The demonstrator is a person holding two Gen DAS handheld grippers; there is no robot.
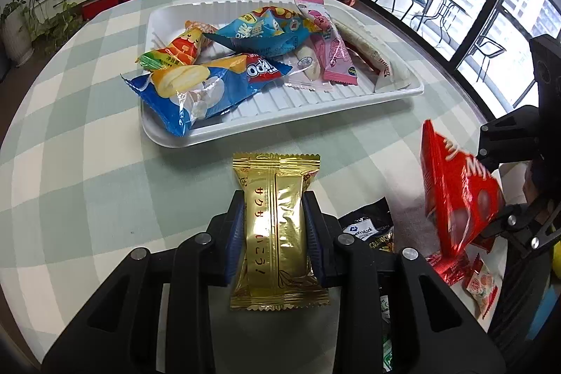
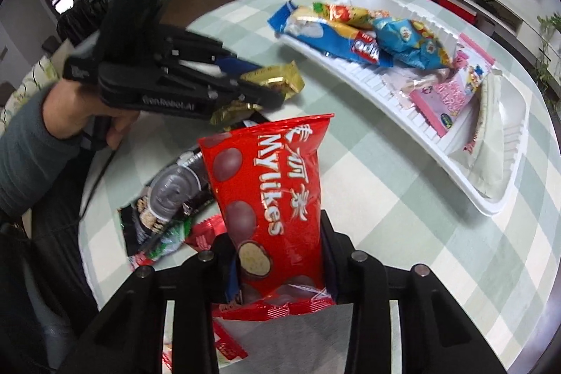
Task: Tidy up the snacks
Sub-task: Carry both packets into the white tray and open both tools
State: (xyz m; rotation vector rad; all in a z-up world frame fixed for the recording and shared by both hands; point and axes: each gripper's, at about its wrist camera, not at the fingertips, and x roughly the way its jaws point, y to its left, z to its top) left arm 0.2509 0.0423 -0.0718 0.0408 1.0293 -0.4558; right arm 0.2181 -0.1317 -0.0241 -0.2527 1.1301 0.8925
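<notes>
Your left gripper clamps the gold wafer pack; your right gripper pinches the red Mylikes bag low — slick foil may slip before the white tray.

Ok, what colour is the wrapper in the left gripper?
Shiny gold wrapper with red lettering, clearest in the left wrist view.

Black plastic left gripper with blue finger pads, silver screw heads and white lettering along its side; the person's hand emerges from a grey-blue sleeve.
</notes>
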